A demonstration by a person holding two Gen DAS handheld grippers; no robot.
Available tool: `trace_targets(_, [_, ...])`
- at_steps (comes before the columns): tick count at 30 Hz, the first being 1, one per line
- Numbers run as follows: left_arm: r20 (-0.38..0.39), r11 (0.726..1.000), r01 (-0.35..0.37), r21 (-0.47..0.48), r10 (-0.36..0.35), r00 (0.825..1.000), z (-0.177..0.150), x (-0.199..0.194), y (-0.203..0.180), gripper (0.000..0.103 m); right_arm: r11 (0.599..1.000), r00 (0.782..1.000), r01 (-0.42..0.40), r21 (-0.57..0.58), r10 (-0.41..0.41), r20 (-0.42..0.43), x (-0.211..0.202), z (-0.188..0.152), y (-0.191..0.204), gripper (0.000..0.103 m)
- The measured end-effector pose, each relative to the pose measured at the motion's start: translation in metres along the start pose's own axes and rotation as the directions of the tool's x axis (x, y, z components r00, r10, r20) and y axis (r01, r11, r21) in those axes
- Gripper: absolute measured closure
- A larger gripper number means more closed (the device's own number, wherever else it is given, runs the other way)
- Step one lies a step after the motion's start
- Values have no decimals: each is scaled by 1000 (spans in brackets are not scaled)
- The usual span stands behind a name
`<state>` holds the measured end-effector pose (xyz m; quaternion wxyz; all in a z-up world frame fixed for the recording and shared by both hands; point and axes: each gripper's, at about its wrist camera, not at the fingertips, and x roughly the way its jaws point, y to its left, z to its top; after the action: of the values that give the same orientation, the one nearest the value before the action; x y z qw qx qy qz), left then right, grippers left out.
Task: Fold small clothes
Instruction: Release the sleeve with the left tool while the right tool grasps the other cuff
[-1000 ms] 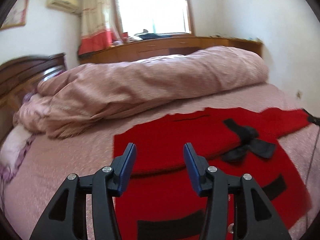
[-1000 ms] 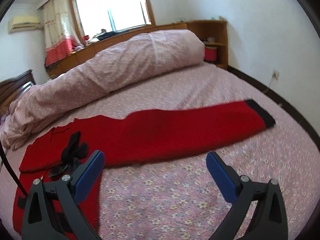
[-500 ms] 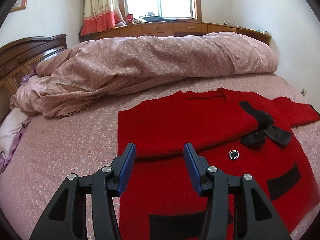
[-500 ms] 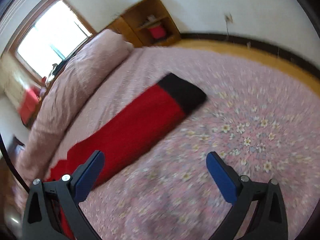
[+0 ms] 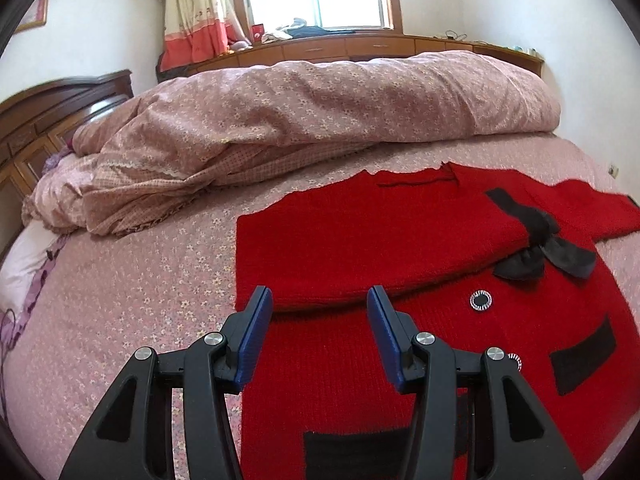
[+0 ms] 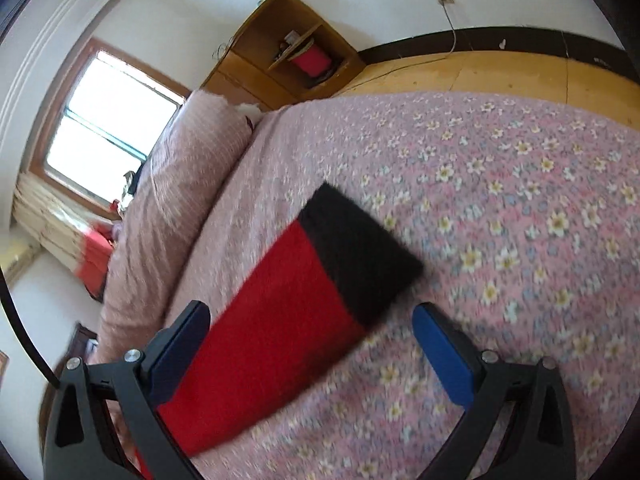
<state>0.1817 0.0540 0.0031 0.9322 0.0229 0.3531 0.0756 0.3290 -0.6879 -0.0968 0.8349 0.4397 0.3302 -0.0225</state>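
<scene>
In the left wrist view, the left gripper (image 5: 320,304) sits low in the frame with its blue-padded fingers spread apart and nothing between them, above a red knitted cardigan with a black bow (image 5: 360,240) that lies flat on the pink flowered bedspread (image 5: 140,300) at centre right, one sleeve folded across its chest. In the right wrist view, tilted and blurred, the right gripper (image 6: 312,344) has its fingers spread wide at the bottom, with the cardigan's red sleeve with a black cuff (image 6: 280,304) lying on the bedspread between them, touched by neither pad.
</scene>
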Motion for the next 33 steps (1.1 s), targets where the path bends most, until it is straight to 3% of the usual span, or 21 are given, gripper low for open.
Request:
trace_targets(13, [-10,989,-52,-136,51,999,5,2,32,60,990,984,-142,9,140,108,7,14,-1,4])
trace_targets(17, [-29,988,-44,-150,40,999,4,5,35,60,996,994,-89,11,88,68,6,11,0,14])
trace_targets(19, [-30,988,-43,-150,38,999,4,6,35,60,1000,1000,5,0,-5,7,10,9,2,23])
trace_targets(20, [-30,988,-46,-149,42,999,5,5,35,60,998,998,61,-31,-61,-12,13,7,7,23])
trace_targets(23, [-25,988,-48,-145,45,999,4,4,34,60,989,991,128,-70,-130,-18,18,6,17,20])
trace_targets(25, [-27,989,-52,-140,48,998,4,5,33,60,994,996,85,-74,-84,14,21,7,19,4])
trace_targets(27, [-31,990,-54,-132,51,998,3,6,31,60,996,998,39,-76,-35,61,23,6,17,4])
trace_targets(29, [-32,990,-57,-128,53,998,3,6,31,60,997,996,19,-77,-12,90,21,6,17,7])
trace_targets(33, [-31,989,-59,-137,55,998,4,6,34,60,997,986,-69,-26,72,148,10,5,5,32])
